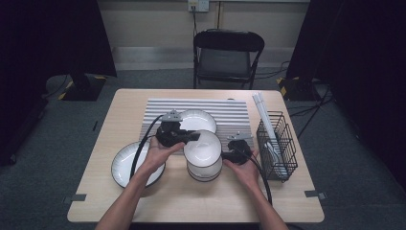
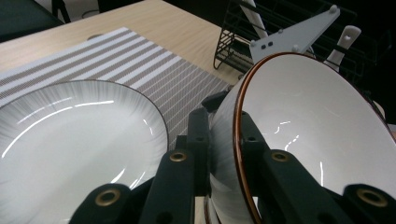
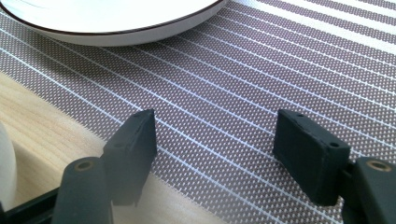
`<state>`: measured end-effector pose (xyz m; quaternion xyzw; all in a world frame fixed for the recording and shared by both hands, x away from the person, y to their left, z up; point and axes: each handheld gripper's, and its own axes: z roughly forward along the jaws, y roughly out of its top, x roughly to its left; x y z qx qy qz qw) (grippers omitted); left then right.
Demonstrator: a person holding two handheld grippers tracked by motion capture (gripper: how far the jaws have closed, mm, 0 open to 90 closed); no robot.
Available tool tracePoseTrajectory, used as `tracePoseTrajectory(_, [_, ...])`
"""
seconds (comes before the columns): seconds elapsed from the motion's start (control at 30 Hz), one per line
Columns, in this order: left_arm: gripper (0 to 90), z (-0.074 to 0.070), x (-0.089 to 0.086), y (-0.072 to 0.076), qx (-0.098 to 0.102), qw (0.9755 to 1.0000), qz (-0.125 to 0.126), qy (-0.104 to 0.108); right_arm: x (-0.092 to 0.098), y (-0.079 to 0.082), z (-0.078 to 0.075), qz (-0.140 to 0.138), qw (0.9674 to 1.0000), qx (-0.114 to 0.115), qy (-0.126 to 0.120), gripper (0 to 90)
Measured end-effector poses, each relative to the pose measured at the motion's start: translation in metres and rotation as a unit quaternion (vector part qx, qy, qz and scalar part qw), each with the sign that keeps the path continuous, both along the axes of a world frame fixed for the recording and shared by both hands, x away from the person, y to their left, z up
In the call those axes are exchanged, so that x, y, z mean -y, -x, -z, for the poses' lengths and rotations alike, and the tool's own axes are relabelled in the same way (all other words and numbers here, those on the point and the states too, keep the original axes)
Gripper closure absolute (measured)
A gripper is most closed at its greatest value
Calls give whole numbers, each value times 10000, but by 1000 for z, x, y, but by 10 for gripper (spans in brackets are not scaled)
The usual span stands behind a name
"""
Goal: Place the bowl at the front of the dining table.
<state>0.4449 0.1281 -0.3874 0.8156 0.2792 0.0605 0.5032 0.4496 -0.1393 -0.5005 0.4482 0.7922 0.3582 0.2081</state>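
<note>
Item 1 – left gripper: jaws nearly closed, clamped on the rim of the top bowl; one jaw inside, one outside the wall, pads pressed to it. In the left gripper view the bowl sat tilted, white w/ a brown rim line, fine grey ribbing on the outer wall.

Item 2 – bowl stack: stood on the wooden table, at the near edge of the striped placemat, btwn the two hands; top bowl tipped on it.

Item 3 – right gripper: jaws wide apart, nothing btwn them, held low over the placemat edge, just right of the stack; touching the mat or not: can't tell.

Item 4 – plates: one on the mat behind the stack; another on the table, left, under the left forearm.

Item 5 – black wire rack, right side, w/ white utensils.

Markings: no brand, label or legible writing seen.
</note>
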Motion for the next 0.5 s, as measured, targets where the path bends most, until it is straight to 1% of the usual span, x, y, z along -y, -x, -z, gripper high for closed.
tracePoseTrajectory(0.07, [800,-3,-1,-1,-3,10000,-9,70,0,0,0,0,10000,1,1,297])
tracePoseTrajectory(0.1, [800,-5,-1,-1,9,9999,81,63,0,0,0,-1,10000,0,1,297])
tracePoseTrajectory(0.13, [798,-7,-1,-1,77,9999,63,29,0,0,0,-1,10000,0,1,297])
tracePoseTrajectory(0.2, [798,-8,-2,-1,79,10000,37,23,0,0,0,-4,10000,2,1,297])
tracePoseTrajectory(0.27, [796,-10,-3,-3,94,9999,27,58,0,0,0,-2,10000,1,0,297])
tracePoseTrajectory(0.3, [796,-11,-3,-3,60,9999,-2,114,0,0,0,-1,10000,3,-1,297])
tracePoseTrajectory(0.4, [796,-14,-6,-5,108,9999,-53,99,0,0,0,0,10000,1,0,297])
tracePoseTrajectory(0.5, [793,-15,-9,-9,121,9997,-107,157,0,0,0,0,10000,1,-1,297])
